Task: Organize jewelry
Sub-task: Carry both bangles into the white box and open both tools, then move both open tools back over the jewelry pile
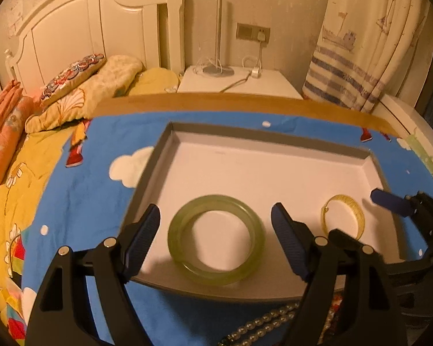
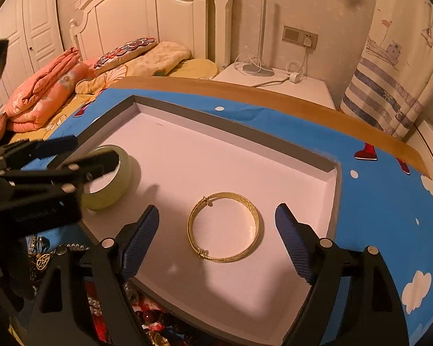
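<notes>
Lying flat in white tray (image 1: 274, 161): green bangle (image 1: 216, 239) and gold bangle (image 2: 225, 227), well apart. Hovering over green bangle, left gripper (image 1: 216, 236), jaws spread wide, touching nothing. Straddling gold bangle, right gripper (image 2: 216, 230), jaws wide, gripping nothing. Resting on blue cloth (image 1: 101, 190), beads (image 1: 262, 325) beside tray.

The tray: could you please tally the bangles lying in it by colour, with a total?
Green bangle: 1
Gold bangle: 1
Total in the tray: 2
</notes>
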A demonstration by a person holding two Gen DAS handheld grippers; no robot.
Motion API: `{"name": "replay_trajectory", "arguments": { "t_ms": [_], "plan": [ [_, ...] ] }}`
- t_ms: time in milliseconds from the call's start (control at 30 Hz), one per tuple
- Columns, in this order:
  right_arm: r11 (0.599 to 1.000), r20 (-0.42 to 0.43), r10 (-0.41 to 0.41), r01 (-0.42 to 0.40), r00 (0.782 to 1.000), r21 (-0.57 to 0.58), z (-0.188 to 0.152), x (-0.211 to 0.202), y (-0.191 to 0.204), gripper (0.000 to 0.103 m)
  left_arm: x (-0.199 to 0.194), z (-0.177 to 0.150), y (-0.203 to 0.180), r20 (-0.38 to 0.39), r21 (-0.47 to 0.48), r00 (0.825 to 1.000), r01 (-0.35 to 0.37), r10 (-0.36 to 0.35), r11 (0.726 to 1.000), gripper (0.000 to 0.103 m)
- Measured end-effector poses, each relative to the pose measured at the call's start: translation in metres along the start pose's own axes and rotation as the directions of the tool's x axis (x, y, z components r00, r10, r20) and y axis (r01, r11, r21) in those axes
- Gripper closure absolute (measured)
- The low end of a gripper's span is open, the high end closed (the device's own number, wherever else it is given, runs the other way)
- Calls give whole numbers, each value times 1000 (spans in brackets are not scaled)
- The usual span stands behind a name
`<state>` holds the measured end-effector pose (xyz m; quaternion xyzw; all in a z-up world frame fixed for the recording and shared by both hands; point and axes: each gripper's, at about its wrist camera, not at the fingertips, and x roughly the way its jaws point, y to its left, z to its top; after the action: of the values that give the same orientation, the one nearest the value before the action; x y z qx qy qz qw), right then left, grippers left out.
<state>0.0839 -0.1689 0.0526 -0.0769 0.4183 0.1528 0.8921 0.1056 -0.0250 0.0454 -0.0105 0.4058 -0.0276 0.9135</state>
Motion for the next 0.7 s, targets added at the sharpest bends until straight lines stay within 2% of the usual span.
{"name": "replay_trajectory", "arguments": {
  "t_ms": [267,367,600,700],
  "plan": [
    [1000,10,0,0,1000,-1,-5,-14,-2,24,-26,-6,8,28,-36,1000,-7,8,999,16],
    [1000,26,18,-19,1000,18,-14,-30,-9,23,-40,-15,11,39,-53,999,-14,16,998,10],
    [993,70,71,-77,995,86,-65,-82,-52,21,-93,-66,27,88,-83,994,-49,56,995,4],
    [988,75,94,-103,993,113,-89,-99,-68,21,-102,-96,38,78,-115,996,-37,47,993,4]
  ]
}}
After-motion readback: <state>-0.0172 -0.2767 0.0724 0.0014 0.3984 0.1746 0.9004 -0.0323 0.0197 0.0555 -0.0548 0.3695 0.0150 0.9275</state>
